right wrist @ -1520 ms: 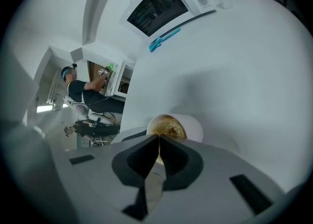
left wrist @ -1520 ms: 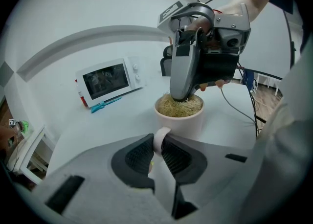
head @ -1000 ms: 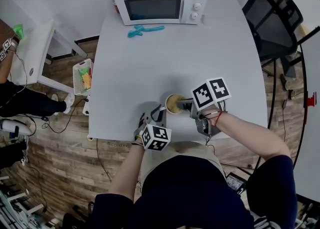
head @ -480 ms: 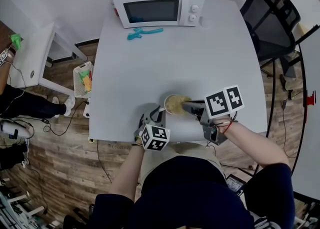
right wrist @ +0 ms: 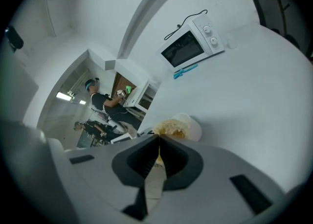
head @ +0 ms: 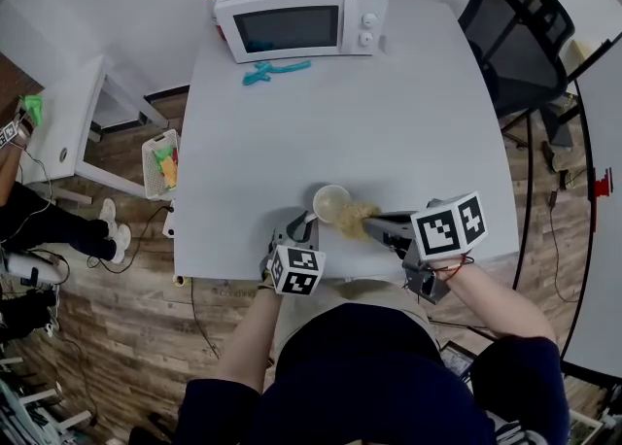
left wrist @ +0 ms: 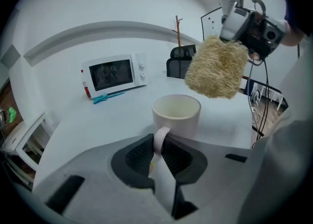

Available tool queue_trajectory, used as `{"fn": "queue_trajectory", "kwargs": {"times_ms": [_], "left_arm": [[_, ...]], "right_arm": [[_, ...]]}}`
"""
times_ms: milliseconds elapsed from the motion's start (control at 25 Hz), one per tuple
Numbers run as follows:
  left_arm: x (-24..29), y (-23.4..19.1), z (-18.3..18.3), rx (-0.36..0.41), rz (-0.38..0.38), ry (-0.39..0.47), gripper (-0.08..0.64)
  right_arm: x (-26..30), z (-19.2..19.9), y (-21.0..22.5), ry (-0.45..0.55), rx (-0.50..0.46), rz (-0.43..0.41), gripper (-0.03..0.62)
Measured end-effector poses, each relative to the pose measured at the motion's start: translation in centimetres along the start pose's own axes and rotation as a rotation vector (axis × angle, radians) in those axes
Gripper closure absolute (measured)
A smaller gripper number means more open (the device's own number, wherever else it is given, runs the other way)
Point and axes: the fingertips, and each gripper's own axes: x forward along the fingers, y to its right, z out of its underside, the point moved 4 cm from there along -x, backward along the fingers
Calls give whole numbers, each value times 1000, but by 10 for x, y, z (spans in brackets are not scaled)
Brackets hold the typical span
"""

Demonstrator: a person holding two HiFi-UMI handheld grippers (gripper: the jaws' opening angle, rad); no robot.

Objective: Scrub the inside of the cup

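A: Where is the cup?

B: Lower centre of the head view, upright on the bench near its front edge. It looks empty inside.

A: Who has it?

B: The left gripper is clenched on the cup's handle, jaws pinching the loop from both sides.

A: And the right gripper?

B: Clamped tight on the scrubber. In the left gripper view the tuft hangs upper right of the rim, outside the cup and clear of it.

A: How do you think the cup will handle?

B: It looks like glazed ceramic, so I'd say stiff, smooth and breakable, and light while empty. Held by the handle alone, it may swivel or tip when the scrubber pushes on the wall, so keep its base on the bench.

A: And the scrubber?

B: It seems soft, fibrous and springy. I'd expect it to squash to fit the mouth and press back against the walls. The grip at one end leaves the bushy part free, which is where I'd hold it.
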Motion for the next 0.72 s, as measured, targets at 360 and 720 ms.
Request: {"fn": "queue_trajectory", "kwargs": {"times_ms": [360, 720], "left_arm": [[-2, -2, -5, -16, 6, -3, 505], [-2, 2, -6, 36, 6, -15, 505]], "right_arm": [[26, 51, 10, -177, -153, 90, 561], [77, 51, 10, -379, -365, 137, 561]]}}
